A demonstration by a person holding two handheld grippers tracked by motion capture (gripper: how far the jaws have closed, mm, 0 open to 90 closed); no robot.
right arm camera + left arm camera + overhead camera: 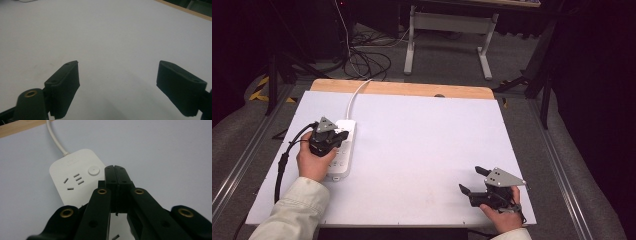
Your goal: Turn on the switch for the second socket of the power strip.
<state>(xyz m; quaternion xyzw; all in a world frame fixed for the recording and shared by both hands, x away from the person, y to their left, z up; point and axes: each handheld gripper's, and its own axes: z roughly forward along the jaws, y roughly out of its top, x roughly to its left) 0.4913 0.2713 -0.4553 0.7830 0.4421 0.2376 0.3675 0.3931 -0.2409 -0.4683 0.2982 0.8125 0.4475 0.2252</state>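
The power strip (343,150) lies on the left side of the table (422,150), long way running away from the person. The left gripper (343,135) hangs right over it, jaws pressed together on nothing, tips near the round button (92,170). The right gripper (471,181) rests well apart, jaws wide. One strip, one cord (354,98), two grippers.
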